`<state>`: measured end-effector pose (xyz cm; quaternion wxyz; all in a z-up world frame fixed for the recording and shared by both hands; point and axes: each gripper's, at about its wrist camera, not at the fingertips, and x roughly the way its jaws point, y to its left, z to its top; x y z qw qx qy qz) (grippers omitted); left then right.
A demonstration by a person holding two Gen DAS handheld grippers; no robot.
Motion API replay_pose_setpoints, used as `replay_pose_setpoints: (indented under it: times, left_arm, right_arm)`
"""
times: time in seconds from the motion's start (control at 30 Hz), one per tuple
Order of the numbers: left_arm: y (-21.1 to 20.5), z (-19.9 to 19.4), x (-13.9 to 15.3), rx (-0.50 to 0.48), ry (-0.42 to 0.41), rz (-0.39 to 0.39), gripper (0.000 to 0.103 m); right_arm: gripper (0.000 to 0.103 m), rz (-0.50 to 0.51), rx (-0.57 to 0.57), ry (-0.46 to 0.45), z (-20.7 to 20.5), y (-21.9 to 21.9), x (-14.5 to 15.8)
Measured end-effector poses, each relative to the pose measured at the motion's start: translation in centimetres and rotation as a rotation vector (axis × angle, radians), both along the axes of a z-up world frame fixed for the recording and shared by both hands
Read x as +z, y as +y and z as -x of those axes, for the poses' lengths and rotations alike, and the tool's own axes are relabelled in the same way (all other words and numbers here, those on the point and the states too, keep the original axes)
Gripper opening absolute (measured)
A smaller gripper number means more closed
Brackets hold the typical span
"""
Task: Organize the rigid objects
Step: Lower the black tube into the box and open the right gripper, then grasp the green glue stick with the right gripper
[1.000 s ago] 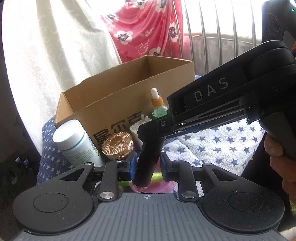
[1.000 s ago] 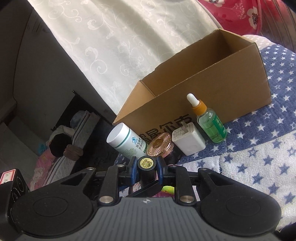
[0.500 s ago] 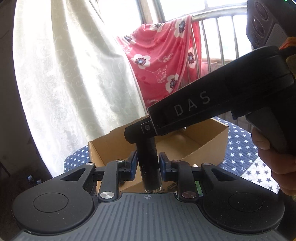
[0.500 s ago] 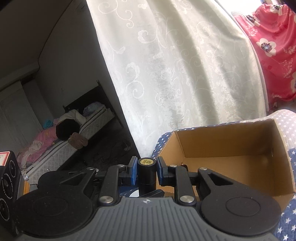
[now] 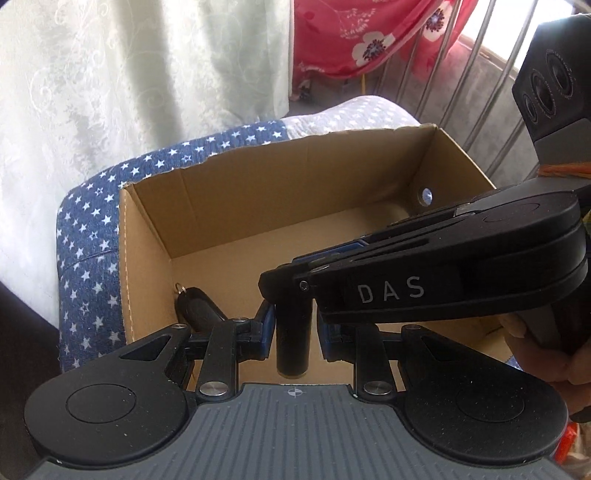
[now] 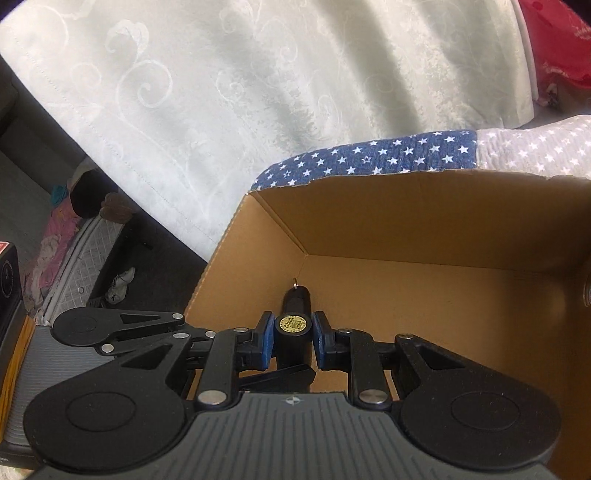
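Note:
A black cylinder (image 5: 292, 339) with a round gold label on its end (image 6: 293, 325) hangs over the open cardboard box (image 5: 147, 236). Both grippers are at it. My left gripper (image 5: 293, 332) has its blue pads a little apart from the cylinder's sides, so it looks open. My right gripper (image 6: 293, 341) also shows narrow gaps between its blue pads and the cylinder. A black object with a key ring (image 5: 194, 302) lies on the box floor at the near left corner; it also shows in the right wrist view (image 6: 296, 295).
The box (image 6: 369, 236) stands on a blue and grey star-print cloth (image 5: 88, 236). A pale curtain (image 5: 129, 74) hangs behind. Metal bars (image 5: 476, 55) and red floral fabric (image 5: 369, 33) are at the back right. A hole (image 5: 426, 194) pierces the box's right wall.
Both grippers have carried the black cylinder up from the cloth beside the bottles and over into the box. The jaws of both have opened slightly around it.

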<state>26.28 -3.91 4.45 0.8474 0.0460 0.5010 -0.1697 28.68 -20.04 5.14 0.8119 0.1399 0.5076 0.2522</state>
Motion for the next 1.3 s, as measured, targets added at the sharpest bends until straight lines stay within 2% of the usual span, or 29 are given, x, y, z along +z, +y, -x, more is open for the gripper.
replay_pose_setpoints:
  times: [0.13, 0.23, 0.3, 0.4, 0.43, 0.5, 0.6, 0.77, 0.9, 0.97, 1.1, 1.2, 1.3]
  left_arm:
    - [0.5, -1.0, -0.8, 0.038, 0.044, -0.009, 0.025]
    - [1.1, -1.2, -0.8, 0.054, 0.036, -0.026, 0.026]
    - [1.4, -1.1, -0.7, 0.065, 0.040, -0.023, 0.027]
    - [1.7, -0.8, -0.5, 0.078, 0.023, -0.025, 0.028]
    - [1.9, -0.5, -0.2, 0.077, 0.011, -0.025, 0.031]
    - [1.9, 0.1, 0.5, 0.075, -0.019, -0.023, 0.036]
    - [2.1, 1.1, 2.1, 0.073, -0.078, -0.009, 0.041]
    - [3.0, 4.6, 5.0, 0.057, -0.177, 0.031, 0.046]
    - [4.5, 8.6, 6.7, 0.033, -0.253, 0.069, 0.050]
    - [5.3, 11.1, 6.9, 0.023, -0.280, 0.092, 0.052]
    - [5.9, 15.1, 5.3, 0.006, -0.296, 0.091, 0.055]
    - [5.9, 18.0, 2.8, 0.006, -0.281, 0.074, 0.055]
    - [5.6, 20.2, 0.7, -0.003, -0.252, 0.101, 0.055]
  right_arm:
    - [0.024, 0.046, 0.016, 0.078, -2.7, 0.7, -2.4]
    - [0.024, 0.056, 0.027, 0.075, -4.2, 1.6, -2.6]
    - [0.025, 0.092, 0.028, 0.042, -4.8, 2.5, -2.3]
    - [0.032, 0.103, 0.014, 0.025, -6.0, 3.1, -1.9]
    - [0.040, 0.103, 0.003, 0.019, -6.2, 3.2, -1.5]
    - [0.049, 0.099, -0.005, -0.013, -5.7, 3.0, -0.6]
    - [0.049, 0.096, -0.013, -0.055, -4.1, 2.3, 1.2]
    - [0.049, 0.075, -0.031, -0.152, 1.5, -0.1, 5.3]
    - [0.049, 0.014, -0.077, -0.266, 8.7, -3.1, 8.4]
    - [0.049, -0.013, -0.103, -0.317, 12.2, -4.2, 8.8]
    - [0.049, -0.081, -0.141, -0.391, 19.6, -5.3, 7.4]
    - [0.048, -0.139, -0.139, -0.366, 22.9, -4.9, 4.9]
    - [0.045, -0.157, -0.121, -0.325, 24.4, -4.0, 2.4]
